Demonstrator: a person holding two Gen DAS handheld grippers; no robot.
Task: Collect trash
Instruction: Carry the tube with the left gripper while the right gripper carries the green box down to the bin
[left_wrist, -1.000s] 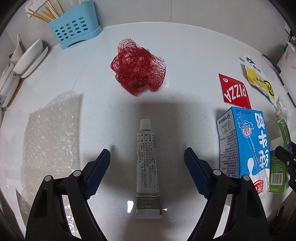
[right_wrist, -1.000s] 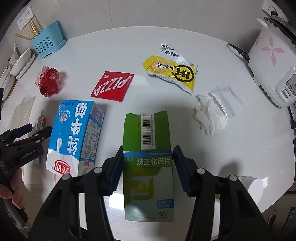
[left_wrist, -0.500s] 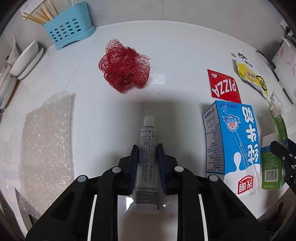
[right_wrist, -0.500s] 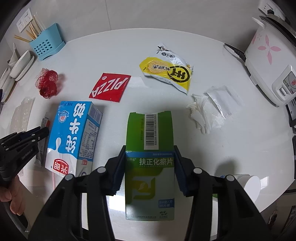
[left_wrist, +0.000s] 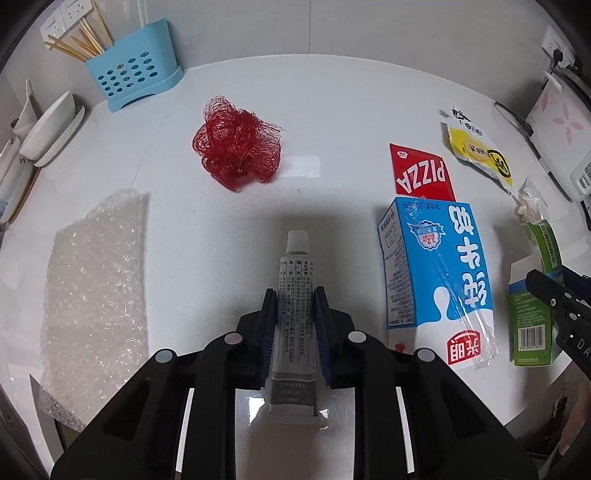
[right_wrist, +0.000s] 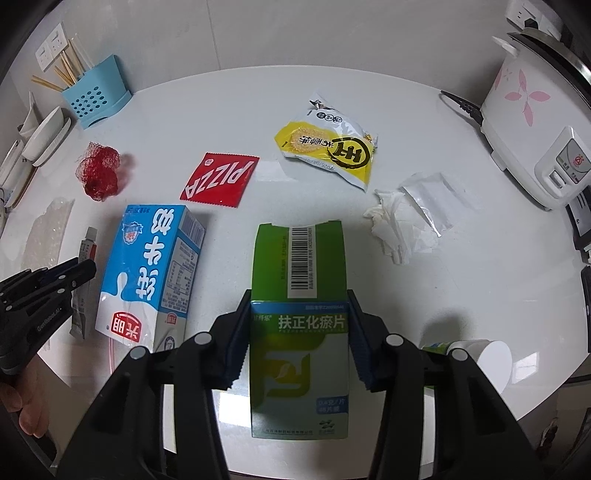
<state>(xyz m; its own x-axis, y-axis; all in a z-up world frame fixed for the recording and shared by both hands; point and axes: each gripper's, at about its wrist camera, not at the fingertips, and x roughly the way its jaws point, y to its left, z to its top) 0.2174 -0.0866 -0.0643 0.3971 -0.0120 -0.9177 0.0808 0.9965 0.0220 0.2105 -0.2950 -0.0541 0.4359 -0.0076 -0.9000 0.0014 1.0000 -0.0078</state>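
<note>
- White tabletop (left_wrist: 351, 110) fills the left wrist view, meeting a pale wall behind.
- Left claw (left_wrist: 294, 295) is clamped on one grey tube (left_wrist: 293, 295): its blue pads press both sides of the tube's body, the white cap points ahead past the fingertips, and the crimped tail lies back between the arms.
- Ahead and slightly left of the claw sits one ball of red netting (left_wrist: 238, 147); to its left lies one sheet of bubble wrap (left_wrist: 96, 288).
- Right of the claw lies one blue milk carton (left_wrist: 436, 277), flat on its side, with one red pizza sachet (left_wrist: 421, 171) just beyond it.
- Far ahead-left, one blue holder (left_wrist: 133, 79) contains several wooden chopsticks (left_wrist: 79, 42).
- Same tabletop (right_wrist: 480, 277) in the right wrist view, with one white rice cooker (right_wrist: 532, 122) far right.
- Right claw (right_wrist: 298, 317) is closed on one green medicine box (right_wrist: 299, 332), pads against both long sides, the barcoded end flap open and pointing ahead.
- Ahead lies one yellow snack wrapper (right_wrist: 328, 147); ahead-right, one crumpled tissue (right_wrist: 395, 229) touching one clear plastic bag (right_wrist: 432, 199).
</note>
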